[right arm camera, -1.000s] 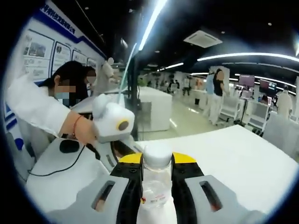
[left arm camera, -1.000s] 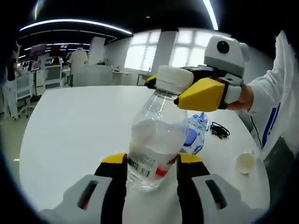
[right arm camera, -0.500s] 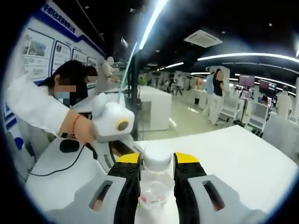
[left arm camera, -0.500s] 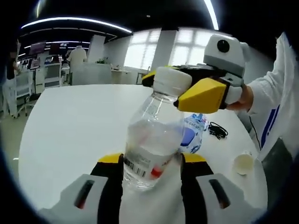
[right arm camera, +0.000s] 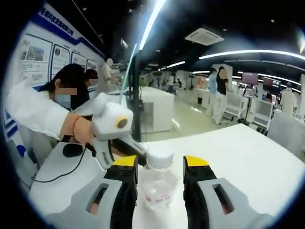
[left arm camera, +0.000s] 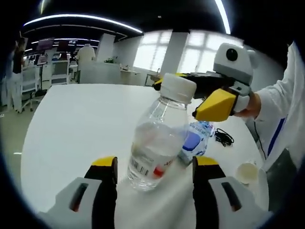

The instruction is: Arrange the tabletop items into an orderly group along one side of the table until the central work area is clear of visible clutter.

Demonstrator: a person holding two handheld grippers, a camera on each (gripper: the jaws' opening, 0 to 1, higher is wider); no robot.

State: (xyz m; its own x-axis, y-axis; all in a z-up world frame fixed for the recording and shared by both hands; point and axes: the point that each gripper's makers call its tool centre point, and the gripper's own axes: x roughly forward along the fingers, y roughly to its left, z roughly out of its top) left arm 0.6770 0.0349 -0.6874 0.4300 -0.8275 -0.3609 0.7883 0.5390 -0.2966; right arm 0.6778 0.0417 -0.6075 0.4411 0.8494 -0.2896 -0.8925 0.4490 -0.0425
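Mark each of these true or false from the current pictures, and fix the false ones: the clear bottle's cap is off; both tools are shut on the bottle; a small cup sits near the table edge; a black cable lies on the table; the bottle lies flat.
1. The clear plastic bottle has no cap. False: a white cap is on its neck.
2. Both tools grip the bottle. False: the left tool and the right tool both stand open, with gaps beside the bottle.
3. A small pale cup sits near the white table edge. True.
4. A black cable lies on the table. True.
5. The bottle lies flat. False: it stands, leaning in the left gripper view.
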